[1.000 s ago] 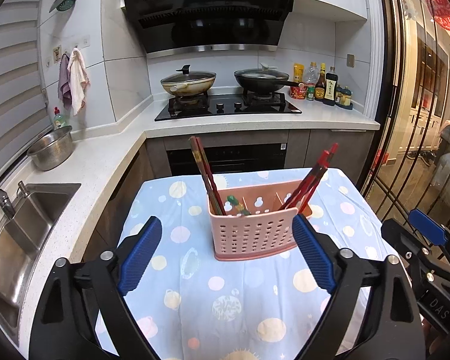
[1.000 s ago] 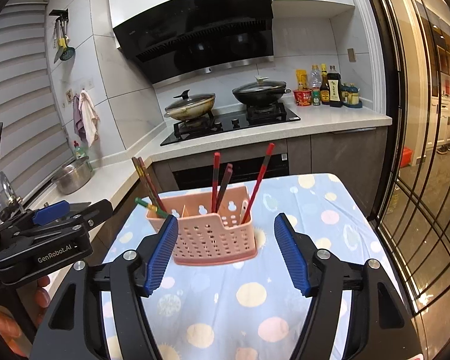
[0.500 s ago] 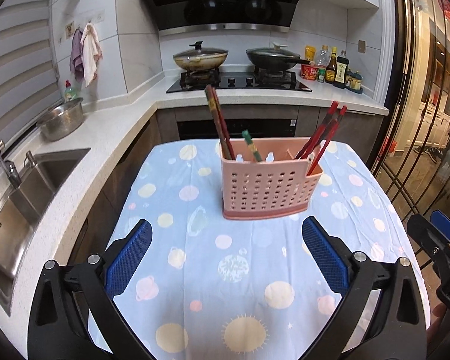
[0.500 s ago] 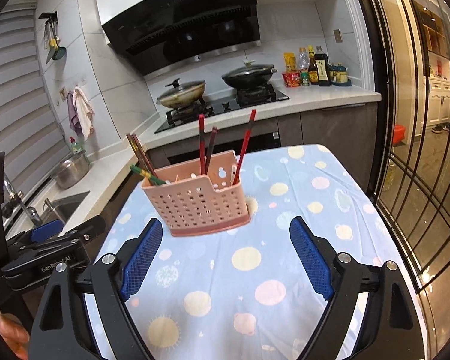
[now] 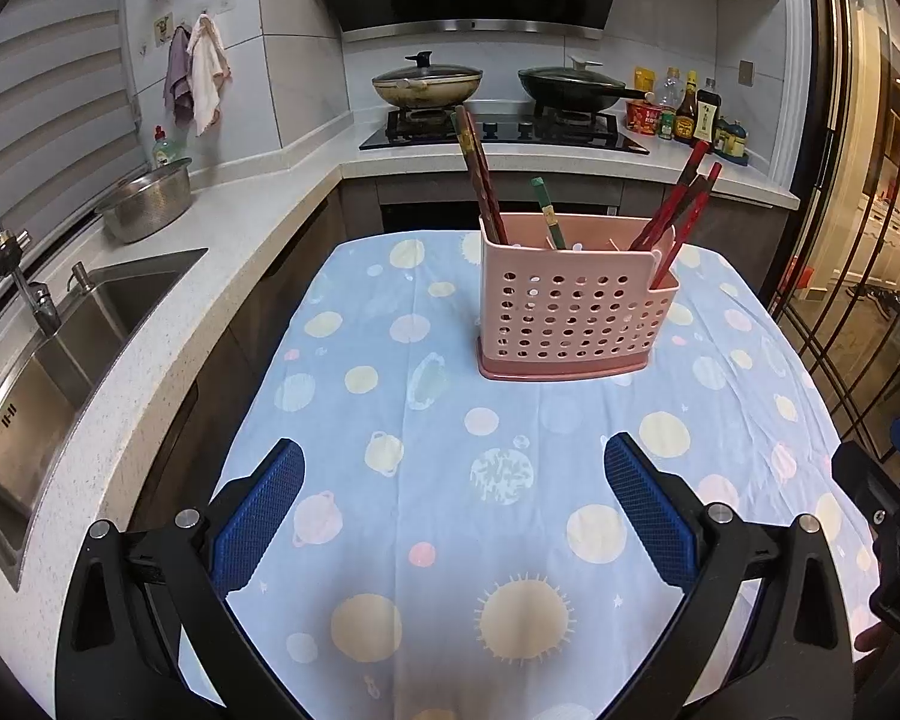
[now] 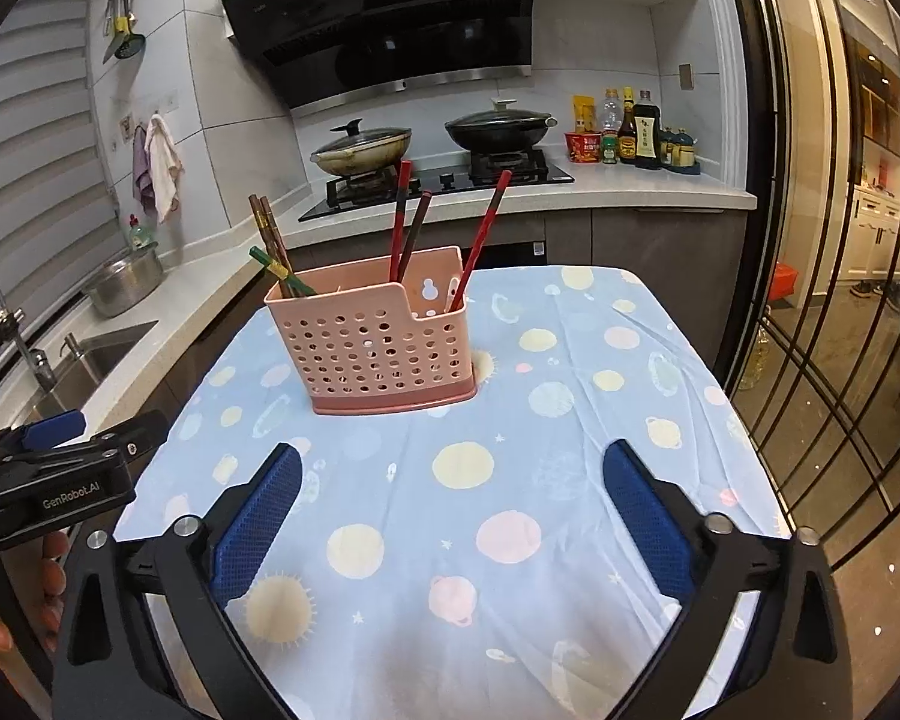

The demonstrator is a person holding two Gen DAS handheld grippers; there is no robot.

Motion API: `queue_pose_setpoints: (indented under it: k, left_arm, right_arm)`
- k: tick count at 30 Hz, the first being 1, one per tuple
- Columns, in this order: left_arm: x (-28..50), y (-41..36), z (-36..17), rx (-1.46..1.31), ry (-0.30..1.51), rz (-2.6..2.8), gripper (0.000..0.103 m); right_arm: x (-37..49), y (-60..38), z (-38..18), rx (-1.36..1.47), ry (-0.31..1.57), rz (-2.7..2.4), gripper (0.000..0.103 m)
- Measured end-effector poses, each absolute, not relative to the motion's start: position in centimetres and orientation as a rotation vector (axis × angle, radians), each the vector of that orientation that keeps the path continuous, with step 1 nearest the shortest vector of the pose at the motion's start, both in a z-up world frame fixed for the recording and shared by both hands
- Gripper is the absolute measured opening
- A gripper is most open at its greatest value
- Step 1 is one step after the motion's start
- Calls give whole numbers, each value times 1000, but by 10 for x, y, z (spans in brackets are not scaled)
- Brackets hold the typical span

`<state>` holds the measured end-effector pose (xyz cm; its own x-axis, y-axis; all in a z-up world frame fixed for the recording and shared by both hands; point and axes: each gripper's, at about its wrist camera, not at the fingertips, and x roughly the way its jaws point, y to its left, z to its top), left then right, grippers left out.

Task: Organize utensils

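L gripper (image 5: 453, 477) jaws wide apart, nothing btwn the blue pads, hovering over near part of table w/ planet-print blue tablecloth (image 5: 510, 540). R gripper (image 6: 450, 480) likewise: jaws have just been opening, now fully spread, empty, over same cloth. In R wrist view the L gripper body sits at left edge, a person's fingers (image 6: 54, 564) below it. Mid-table: pink perforated utensil holder (image 5: 573, 312), upright, well clear of both grippers. Inside it: brown chopsticks (image 5: 480, 180) at its left end, one green chopstick (image 5: 547, 210) beside them, red chopsticks (image 5: 681, 204) leaning out at right end. Beyond table: sink (image 5: 48, 372) and steel bowl (image 5: 147, 207) on counter at left, hob w/ two lidded woks (image 5: 426, 84), sauce bottles (image 5: 687, 111) at far right.
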<state>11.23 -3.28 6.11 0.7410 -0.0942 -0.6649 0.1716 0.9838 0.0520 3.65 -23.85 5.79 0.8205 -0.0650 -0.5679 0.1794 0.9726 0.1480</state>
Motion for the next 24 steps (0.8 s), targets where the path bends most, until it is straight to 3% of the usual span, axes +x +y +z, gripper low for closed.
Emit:
queue_pose_setpoints:
  k: [24]
  left_arm:
    - [103,-33,47,151,737,-114,96]
  right_arm:
    - [25,-241,48,167,588,-188,96]
